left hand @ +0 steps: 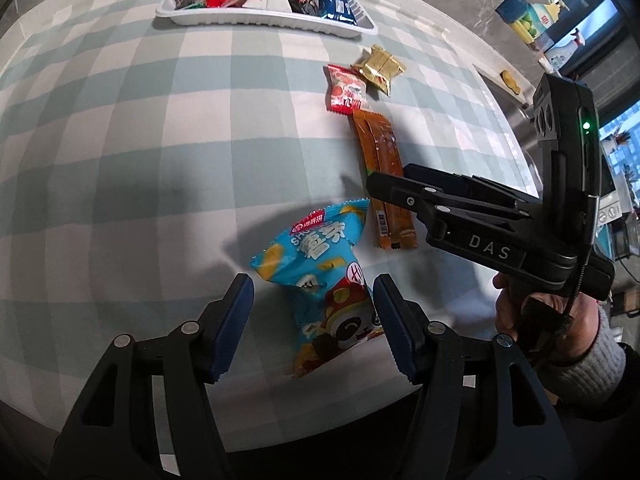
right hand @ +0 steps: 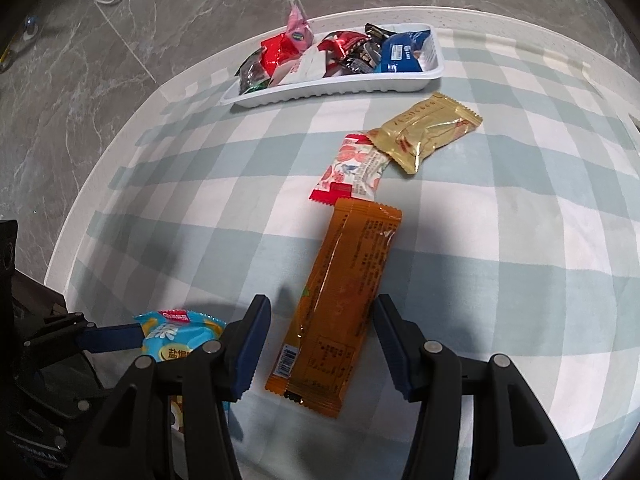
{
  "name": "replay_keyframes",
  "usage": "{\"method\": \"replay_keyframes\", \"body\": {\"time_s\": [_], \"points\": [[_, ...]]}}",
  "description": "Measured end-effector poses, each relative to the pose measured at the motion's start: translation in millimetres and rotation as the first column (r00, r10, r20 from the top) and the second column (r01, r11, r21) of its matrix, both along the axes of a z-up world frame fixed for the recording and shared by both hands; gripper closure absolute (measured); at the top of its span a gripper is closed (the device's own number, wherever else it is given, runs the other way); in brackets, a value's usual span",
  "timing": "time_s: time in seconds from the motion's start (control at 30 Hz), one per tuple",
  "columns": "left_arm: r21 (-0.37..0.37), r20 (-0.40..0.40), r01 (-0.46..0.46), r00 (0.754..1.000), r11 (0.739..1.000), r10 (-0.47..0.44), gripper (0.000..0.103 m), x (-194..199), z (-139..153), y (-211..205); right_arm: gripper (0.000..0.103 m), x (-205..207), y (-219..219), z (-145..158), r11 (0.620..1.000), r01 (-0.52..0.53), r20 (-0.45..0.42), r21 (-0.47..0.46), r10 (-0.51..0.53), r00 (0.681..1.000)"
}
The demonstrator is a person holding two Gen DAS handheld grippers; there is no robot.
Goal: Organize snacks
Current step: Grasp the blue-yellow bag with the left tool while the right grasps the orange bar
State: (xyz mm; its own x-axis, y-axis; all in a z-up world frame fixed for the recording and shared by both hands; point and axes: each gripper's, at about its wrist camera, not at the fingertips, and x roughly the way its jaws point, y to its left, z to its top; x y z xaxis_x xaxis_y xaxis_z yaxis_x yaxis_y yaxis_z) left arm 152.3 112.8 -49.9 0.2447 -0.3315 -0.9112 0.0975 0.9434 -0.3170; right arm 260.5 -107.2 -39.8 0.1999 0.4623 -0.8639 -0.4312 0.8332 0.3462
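Over the checked cloth (left hand: 160,160), both tongs spread: left (left hand: 314,320) astride blue packet (left hand: 316,276), right (right hand: 320,344) astride orange bar (right hand: 340,288)

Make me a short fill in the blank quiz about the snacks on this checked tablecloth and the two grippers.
1. The left gripper straddles the ____ snack bag with a panda print.
2. The long orange wrapper lies between the fingers of the ____ gripper.
3. The gold foil packet overlaps one end of the red and ____ packet.
4. The white plastic tray holds ____ sorted snacks.

Missing words: blue; right; white; several
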Motion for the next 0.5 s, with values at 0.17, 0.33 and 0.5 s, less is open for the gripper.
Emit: {"method": "replay_keyframes", "body": {"time_s": [0.17, 0.33, 0.5], "points": [[0.003, -0.018, 0.002, 1.0, 1.0, -0.001, 0.043, 2, -8, -4, 0.046, 0, 3, -1, 1.0, -0.004, 0.005, -0.021, 0.004, 1.0], [0.008, -0.027, 0.009, 1.0, 1.0, -0.009, 0.043, 6, -14, -7, 0.046, 2, 6, -1, 0.999, -0.001, 0.012, -0.047, 0.002, 1.0], [0.012, -0.036, 0.016, 0.999, 1.0, -0.015, 0.043, 7, -19, -11, 0.046, 2, 11, -1, 0.996, -0.01, 0.025, -0.085, 0.012, 1.0]]}}
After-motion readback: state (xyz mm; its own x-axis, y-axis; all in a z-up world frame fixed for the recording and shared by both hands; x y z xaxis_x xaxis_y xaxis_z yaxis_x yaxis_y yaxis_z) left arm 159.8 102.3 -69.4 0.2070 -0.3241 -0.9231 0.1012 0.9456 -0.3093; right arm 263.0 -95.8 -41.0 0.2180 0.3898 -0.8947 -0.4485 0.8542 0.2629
